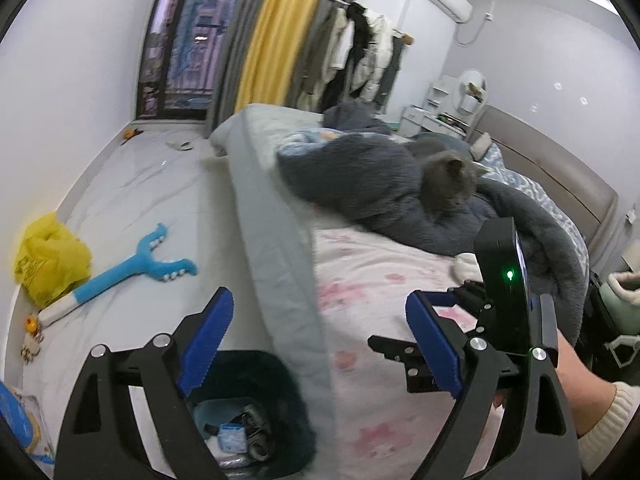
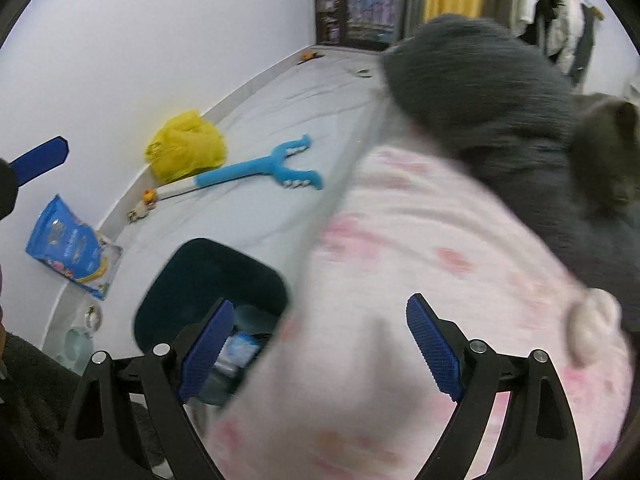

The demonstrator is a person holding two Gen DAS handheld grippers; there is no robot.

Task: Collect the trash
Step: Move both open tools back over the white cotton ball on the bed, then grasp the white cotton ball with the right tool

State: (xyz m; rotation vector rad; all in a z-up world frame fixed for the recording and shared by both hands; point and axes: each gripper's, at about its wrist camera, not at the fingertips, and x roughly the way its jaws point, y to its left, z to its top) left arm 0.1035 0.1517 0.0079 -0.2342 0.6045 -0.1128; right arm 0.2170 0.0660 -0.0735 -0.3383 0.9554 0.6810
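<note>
A dark trash bin point(image 1: 260, 400) stands on the floor beside the bed, with wrappers and a pale blue packet inside; it also shows in the right wrist view point(image 2: 208, 280). My left gripper point(image 1: 320, 344) is open and empty above the bed's edge, the bin under its left finger. My right gripper point(image 2: 320, 344) is open and empty over the pink sheet point(image 2: 420, 260), its left finger above the bin. The right gripper's body point(image 1: 500, 288) shows at the right of the left wrist view. A yellow plastic bag point(image 1: 48, 260) lies crumpled by the wall, also in the right wrist view point(image 2: 184, 150).
A blue toy point(image 1: 136, 268) lies on the floor. A blue snack bag point(image 2: 68, 244) leans on the wall. A grey cat point(image 1: 448, 184) lies on a grey blanket point(image 1: 360, 176) on the bed. A white balled sock point(image 2: 592, 320) sits on the sheet.
</note>
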